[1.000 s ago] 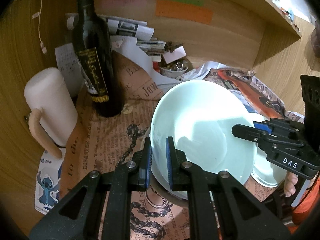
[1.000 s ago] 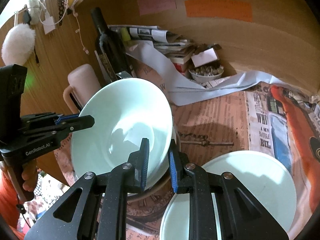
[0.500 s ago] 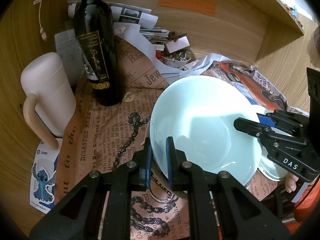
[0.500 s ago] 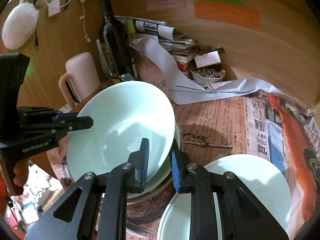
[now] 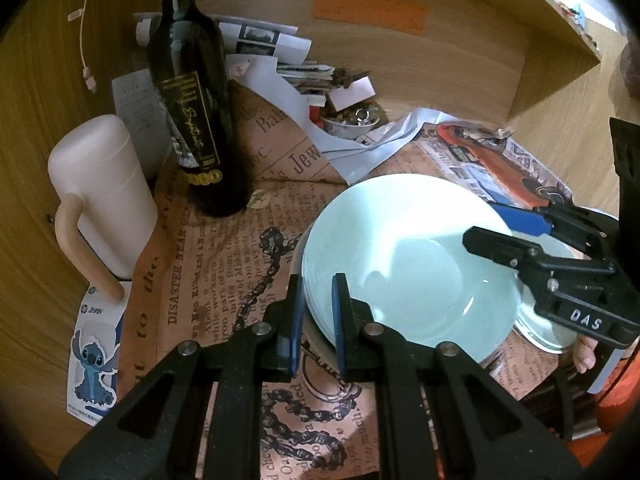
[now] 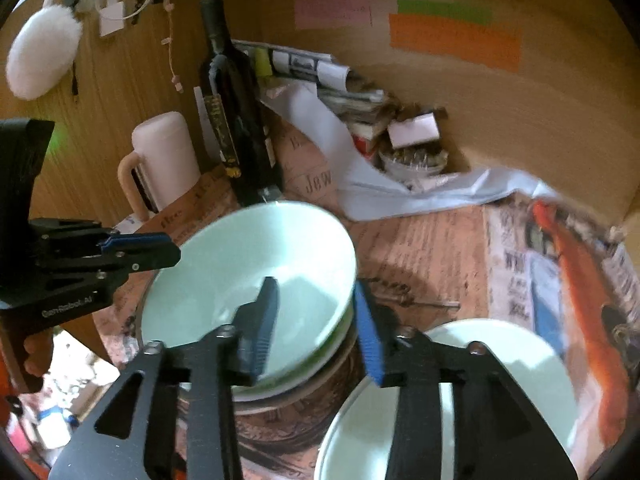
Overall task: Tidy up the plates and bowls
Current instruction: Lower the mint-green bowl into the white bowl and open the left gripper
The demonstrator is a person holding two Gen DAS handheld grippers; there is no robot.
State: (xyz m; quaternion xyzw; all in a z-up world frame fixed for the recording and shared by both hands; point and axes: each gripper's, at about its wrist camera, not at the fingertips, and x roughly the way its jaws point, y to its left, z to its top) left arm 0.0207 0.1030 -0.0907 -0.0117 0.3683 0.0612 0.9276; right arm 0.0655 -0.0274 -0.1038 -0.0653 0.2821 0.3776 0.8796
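A pale green bowl (image 5: 408, 260) (image 6: 256, 272) rests nested on a stack of similar bowls (image 6: 288, 384) on the newspaper-covered table. My left gripper (image 5: 316, 312) is shut on the bowl's near rim; the right wrist view shows it at the bowl's left side (image 6: 140, 248). My right gripper (image 6: 315, 283) straddles the opposite rim with its jaws opening, both pads off the rim; it shows on the right in the left wrist view (image 5: 482, 220). A pale green plate (image 6: 500, 380) lies flat to the right of the stack, partly hidden behind that gripper in the left wrist view (image 5: 548, 336).
A dark wine bottle (image 5: 192, 112) and a pink lidded mug (image 5: 104, 196) stand to the left rear. A small dish of odds and ends (image 5: 352, 120) and piled papers (image 5: 260, 40) sit against the wooden back wall. A hand (image 6: 36, 356) grips the left tool.
The bowl has come down from a tilt and settled level onto the stack. The right gripper's jaws have parted from the rim. The left gripper stays clamped on its side.
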